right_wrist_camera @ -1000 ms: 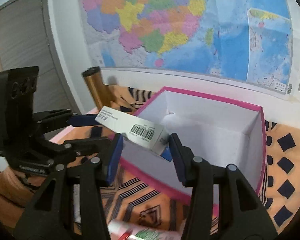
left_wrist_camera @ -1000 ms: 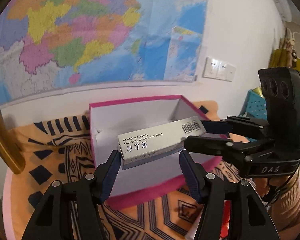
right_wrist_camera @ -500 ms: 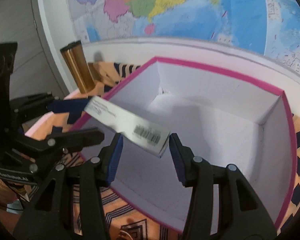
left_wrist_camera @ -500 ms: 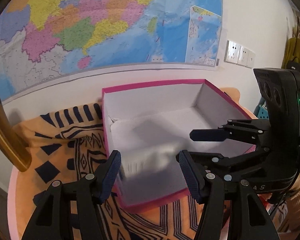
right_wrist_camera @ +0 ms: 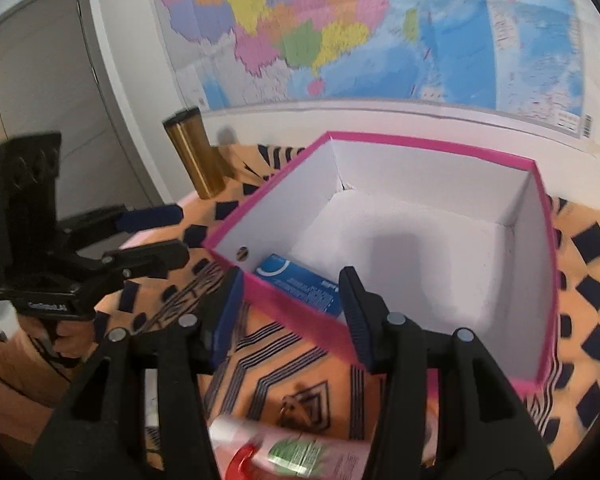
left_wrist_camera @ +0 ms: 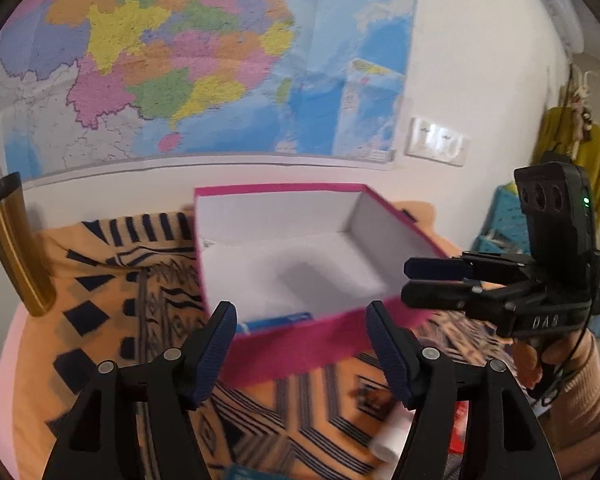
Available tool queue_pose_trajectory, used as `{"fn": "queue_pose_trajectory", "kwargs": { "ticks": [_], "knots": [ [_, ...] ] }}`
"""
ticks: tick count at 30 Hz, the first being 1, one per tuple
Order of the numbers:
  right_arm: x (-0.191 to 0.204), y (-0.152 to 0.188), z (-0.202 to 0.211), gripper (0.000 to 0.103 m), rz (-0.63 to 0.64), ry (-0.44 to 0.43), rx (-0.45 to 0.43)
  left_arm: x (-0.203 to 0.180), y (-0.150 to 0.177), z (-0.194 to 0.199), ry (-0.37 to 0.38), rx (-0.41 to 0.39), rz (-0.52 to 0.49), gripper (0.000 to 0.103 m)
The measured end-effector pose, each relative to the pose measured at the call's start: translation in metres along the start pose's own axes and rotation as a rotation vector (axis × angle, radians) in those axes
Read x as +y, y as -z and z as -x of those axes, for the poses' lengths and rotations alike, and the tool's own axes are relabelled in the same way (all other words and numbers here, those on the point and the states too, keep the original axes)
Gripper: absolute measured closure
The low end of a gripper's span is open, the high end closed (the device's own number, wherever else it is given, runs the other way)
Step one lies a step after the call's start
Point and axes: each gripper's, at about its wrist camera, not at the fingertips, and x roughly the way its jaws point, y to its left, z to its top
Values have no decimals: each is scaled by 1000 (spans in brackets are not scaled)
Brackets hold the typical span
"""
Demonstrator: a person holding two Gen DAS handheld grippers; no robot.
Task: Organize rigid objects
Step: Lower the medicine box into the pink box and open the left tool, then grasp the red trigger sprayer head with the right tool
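A pink storage box (left_wrist_camera: 300, 344) with a white inside sits on the orange patterned cloth. A medicine carton (right_wrist_camera: 296, 284) lies flat inside it against the near wall, blue face up; only a blue sliver of the carton (left_wrist_camera: 278, 320) shows in the left wrist view. My left gripper (left_wrist_camera: 300, 320) hovers just before the box's near wall, its jaws opening with nothing between them. My right gripper (right_wrist_camera: 291, 292) stands open over the box's near corner, free of the carton. Each gripper shows in the other's view: the right gripper (left_wrist_camera: 410, 280), the left gripper (right_wrist_camera: 160, 236).
A gold tumbler (left_wrist_camera: 14, 248) stands on the cloth left of the box, by the wall. A pink tube with a green label (right_wrist_camera: 292, 452) lies on the cloth under my right gripper. A white tube (left_wrist_camera: 392, 436) lies near the front. A map covers the wall behind.
Both grippers held the long carton over the pink box. It now lies inside, and both grippers have let go and drawn back towards the box's near side.
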Motion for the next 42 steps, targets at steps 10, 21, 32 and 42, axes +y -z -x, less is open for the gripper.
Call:
{"fn": "queue_pose_trajectory", "kwargs": {
  "ticks": [10,21,32,42],
  "knots": [
    [-13,56,56,48,-130,26,-5,-42,45,0,165,104,8,33],
    [-25,127,62,48,-290,58,100,-91,83,-16,297,272,-53,33],
    [-17,131,56,53,-255,80,91,-99,93,-38,325,339,-9,45],
    [-17,133,54,70,-229,108,96,-107,96,-51,298,378,-20,55]
  ]
}}
